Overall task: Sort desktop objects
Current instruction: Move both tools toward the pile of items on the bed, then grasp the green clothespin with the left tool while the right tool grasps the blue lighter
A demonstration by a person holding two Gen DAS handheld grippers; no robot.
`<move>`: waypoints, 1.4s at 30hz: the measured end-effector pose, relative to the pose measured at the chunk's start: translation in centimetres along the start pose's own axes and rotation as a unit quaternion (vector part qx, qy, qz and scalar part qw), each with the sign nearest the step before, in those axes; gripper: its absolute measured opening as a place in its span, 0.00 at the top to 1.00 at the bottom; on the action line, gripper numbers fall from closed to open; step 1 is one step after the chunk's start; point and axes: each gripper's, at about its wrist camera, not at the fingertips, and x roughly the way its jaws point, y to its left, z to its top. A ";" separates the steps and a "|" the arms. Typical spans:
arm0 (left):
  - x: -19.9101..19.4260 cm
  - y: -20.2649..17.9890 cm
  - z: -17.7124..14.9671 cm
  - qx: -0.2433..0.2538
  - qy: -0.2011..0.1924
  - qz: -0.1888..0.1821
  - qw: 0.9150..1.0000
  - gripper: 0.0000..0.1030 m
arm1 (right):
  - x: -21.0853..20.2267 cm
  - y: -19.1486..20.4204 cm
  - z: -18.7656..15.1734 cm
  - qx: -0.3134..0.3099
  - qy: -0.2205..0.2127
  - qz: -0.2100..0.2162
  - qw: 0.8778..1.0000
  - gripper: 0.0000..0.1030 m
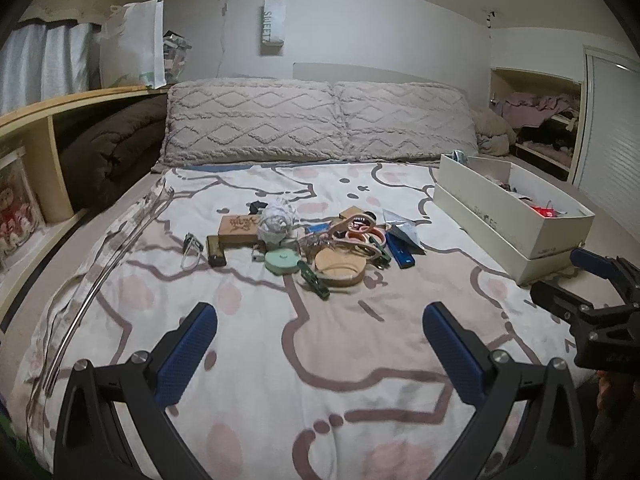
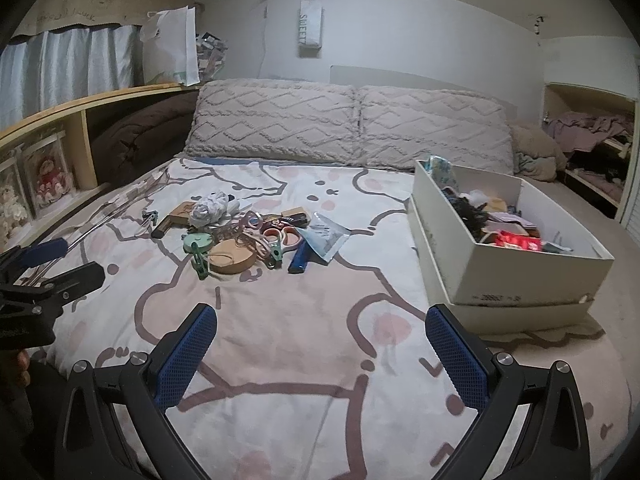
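Note:
A pile of small objects lies mid-bed on the patterned blanket [image 1: 320, 344]: a wooden box [image 1: 240, 228], crumpled paper [image 1: 276, 218], a mint round case [image 1: 282, 261], a tan round pad [image 1: 339, 266], scissors [image 1: 362, 232], a blue bar [image 1: 400, 250], green clips [image 1: 316, 278]. The pile also shows in the right wrist view [image 2: 248, 236]. A white box [image 2: 512, 240] with several items sits at the right. My left gripper [image 1: 320, 344] is open and empty, short of the pile. My right gripper [image 2: 320, 344] is open and empty, beside the box.
Two pillows [image 1: 316, 120] lie at the head of the bed. A wooden shelf [image 1: 52, 140] with a brown duvet runs along the left. A thin metal rod [image 1: 84, 304] lies on the blanket's left side. A cluttered alcove [image 2: 592, 140] is at the right.

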 end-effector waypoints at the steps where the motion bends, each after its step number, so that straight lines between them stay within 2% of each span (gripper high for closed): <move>1: 0.4 0.0 0.2 0.002 0.001 0.000 1.000 0.00 | 0.3 0.0 0.1 0.000 0.002 0.002 1.000 0.00; 12: 5.1 0.3 3.4 0.001 0.011 -0.014 1.000 0.00 | 3.8 -0.4 2.7 -0.009 0.014 0.018 1.000 0.00; 18: 7.8 0.9 4.7 0.009 0.026 -0.004 1.000 0.00 | 6.2 -1.5 4.2 0.001 0.021 0.020 1.000 0.00; 29: 12.8 1.7 3.9 0.009 0.086 -0.020 0.996 0.00 | 11.8 -3.2 6.1 0.035 0.064 0.029 0.997 0.00; 35: 15.0 1.4 1.9 0.019 0.135 -0.025 0.990 0.09 | 15.3 -2.9 6.1 0.045 0.102 0.032 0.993 0.00; 42: 17.0 1.9 0.7 -0.008 0.175 -0.044 0.983 0.25 | 18.6 -1.6 5.3 0.030 0.128 0.029 0.991 0.00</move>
